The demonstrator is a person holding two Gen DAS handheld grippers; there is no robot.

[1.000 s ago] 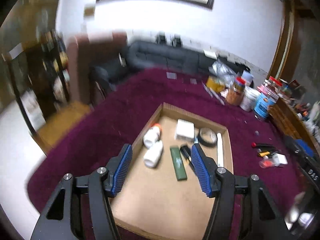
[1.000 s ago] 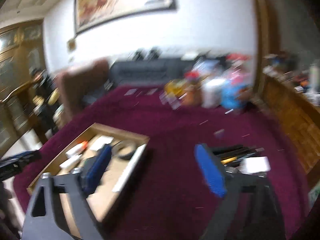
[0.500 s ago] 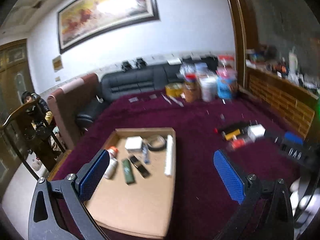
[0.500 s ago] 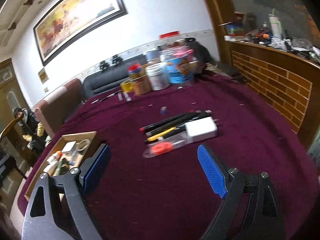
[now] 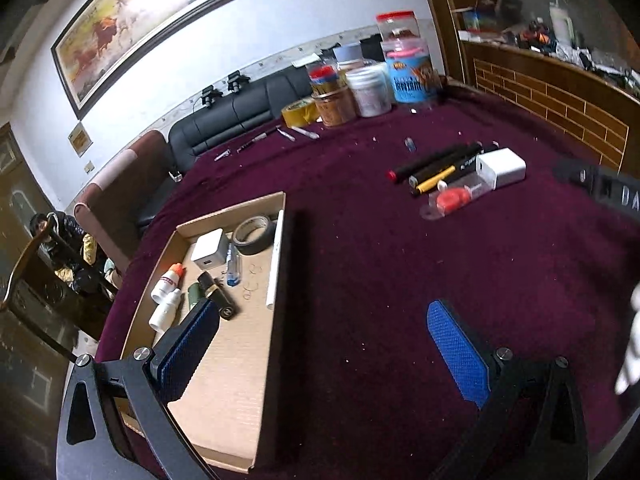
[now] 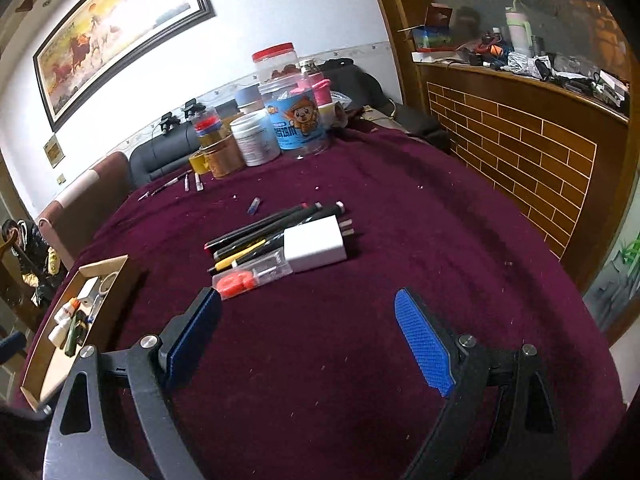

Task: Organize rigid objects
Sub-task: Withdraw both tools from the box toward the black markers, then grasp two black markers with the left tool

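Note:
A shallow cardboard tray lies on the maroon cloth. It holds a white charger cube, a grey tape roll, two dropper bottles, a white stick and small dark items. To its right is a loose pile: black markers, a white charger and a clear pack with a red part. My left gripper is open and empty, straddling the tray's right wall. My right gripper is open and empty, just short of the pile, with the white charger and clear pack ahead. The tray sits far left.
Jars and tubs and a yellow tape roll stand at the table's far edge, with pens near them. A brick-patterned wooden counter runs along the right. A person sits beyond the table's left side.
The left gripper's jaws have spread wide and its view has swung right from over the tray toward the pile. The right gripper has swung right and now faces the pile from close by.

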